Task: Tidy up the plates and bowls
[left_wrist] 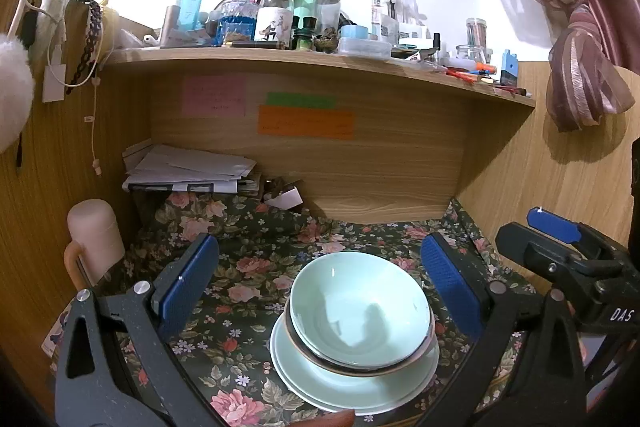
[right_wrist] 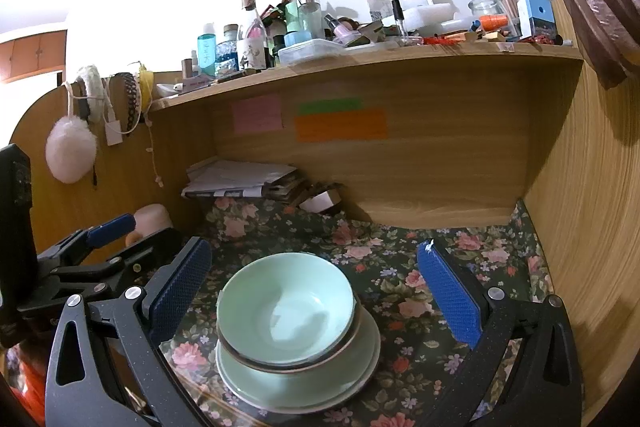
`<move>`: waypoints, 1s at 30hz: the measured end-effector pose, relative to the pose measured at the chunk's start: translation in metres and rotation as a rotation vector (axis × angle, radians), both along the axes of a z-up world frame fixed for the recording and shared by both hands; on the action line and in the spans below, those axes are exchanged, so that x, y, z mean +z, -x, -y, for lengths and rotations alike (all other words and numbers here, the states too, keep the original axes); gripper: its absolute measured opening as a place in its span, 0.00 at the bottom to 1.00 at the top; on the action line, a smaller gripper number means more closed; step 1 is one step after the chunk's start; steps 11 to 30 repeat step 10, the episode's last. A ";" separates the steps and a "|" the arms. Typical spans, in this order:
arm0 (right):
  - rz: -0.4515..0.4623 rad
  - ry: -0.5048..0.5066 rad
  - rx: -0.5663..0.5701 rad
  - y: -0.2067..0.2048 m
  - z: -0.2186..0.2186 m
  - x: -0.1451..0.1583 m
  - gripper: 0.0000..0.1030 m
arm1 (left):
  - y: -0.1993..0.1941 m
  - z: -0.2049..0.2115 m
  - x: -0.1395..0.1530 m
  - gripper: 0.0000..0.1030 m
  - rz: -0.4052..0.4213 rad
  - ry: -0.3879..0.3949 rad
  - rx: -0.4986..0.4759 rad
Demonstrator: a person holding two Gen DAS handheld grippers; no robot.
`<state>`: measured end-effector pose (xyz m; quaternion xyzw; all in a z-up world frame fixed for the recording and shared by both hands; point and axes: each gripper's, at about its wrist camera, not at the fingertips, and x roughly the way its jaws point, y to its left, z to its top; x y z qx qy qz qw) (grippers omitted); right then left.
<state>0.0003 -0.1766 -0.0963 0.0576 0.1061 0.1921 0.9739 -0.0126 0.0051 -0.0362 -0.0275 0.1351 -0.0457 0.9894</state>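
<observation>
Handwriting on the pink (left_wrist: 214,95) and orange (left_wrist: 306,123) sticky notes too faint to read. Near rim of the lower plate (left_wrist: 352,383) partly cut off at the frame's bottom edge in the left wrist view. Stacked on the floral-clothed tabletop (left_wrist: 248,251): two mint-green plates, then a dark-rimmed bowl (left_wrist: 360,367), then a mint-green bowl (left_wrist: 360,307) nested inside, empty. Exact count of pieces under the top bowl hard to make out. Left claw (left_wrist: 320,279) spread wide above the stack, gripping nothing. Right claw (right_wrist: 316,291) likewise wide apart, holding nothing, stack between its pads without touching. Cluttered shelf (left_wrist: 320,61) of bottles above; papers (left_wrist: 188,167) piled beneath it.
</observation>
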 end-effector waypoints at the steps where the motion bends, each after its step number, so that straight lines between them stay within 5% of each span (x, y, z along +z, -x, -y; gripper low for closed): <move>1: -0.002 0.000 -0.001 -0.001 0.000 0.000 1.00 | 0.000 0.000 0.000 0.99 -0.003 0.002 -0.002; 30: -0.012 -0.004 -0.003 -0.005 0.000 -0.002 1.00 | -0.004 -0.002 -0.003 0.99 -0.023 0.013 -0.025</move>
